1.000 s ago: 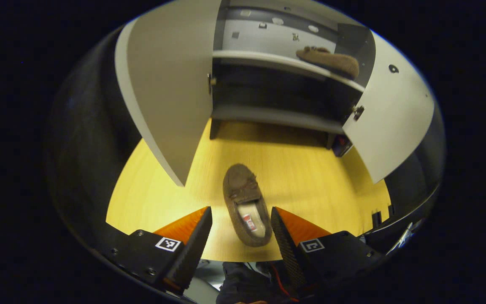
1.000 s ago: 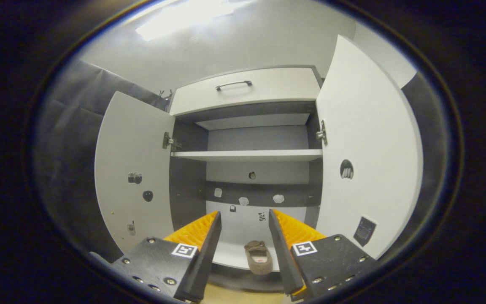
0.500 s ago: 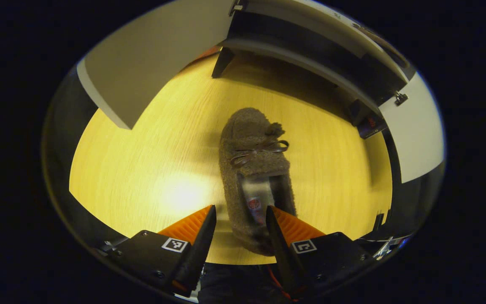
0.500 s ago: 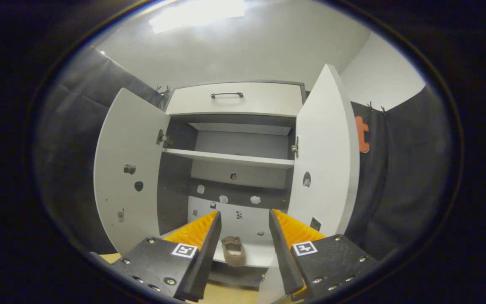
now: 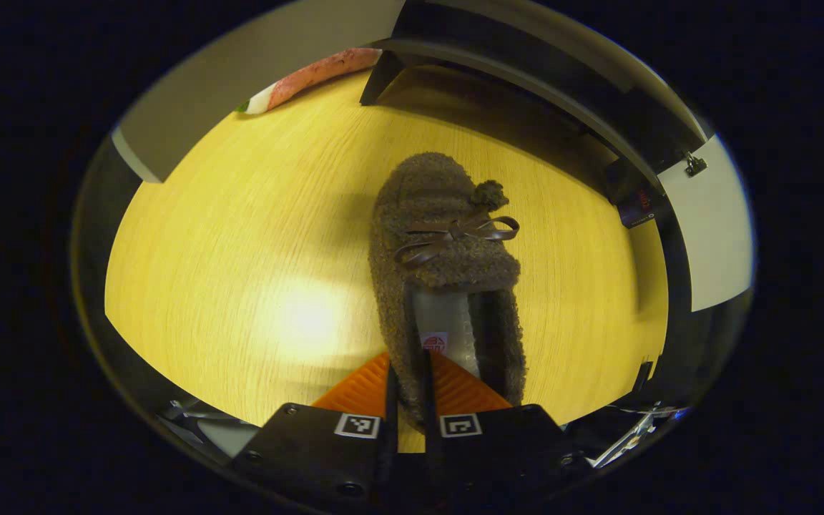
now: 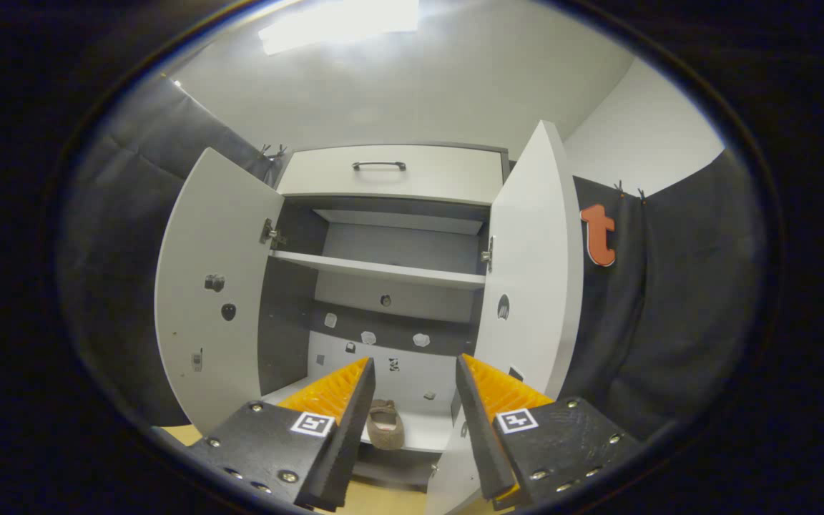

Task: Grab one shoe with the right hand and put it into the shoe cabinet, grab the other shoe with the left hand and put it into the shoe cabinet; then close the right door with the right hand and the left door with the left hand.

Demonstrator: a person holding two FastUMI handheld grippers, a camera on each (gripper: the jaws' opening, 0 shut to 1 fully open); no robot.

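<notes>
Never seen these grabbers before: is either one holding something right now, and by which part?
The left gripper pinches the brown slipper by its heel-side wall. The right gripper holds nothing.

You have a yellow wood-grain floor [image 5: 240, 236] under a bright glare patch. Far left on it lies a reddish strip [image 5: 315, 71]. Black cloth [image 6: 669, 322] drapes the booth's right side, a white wall [image 6: 641, 150] rises behind, and a ceiling light [image 6: 340, 18] glows overhead.
</notes>
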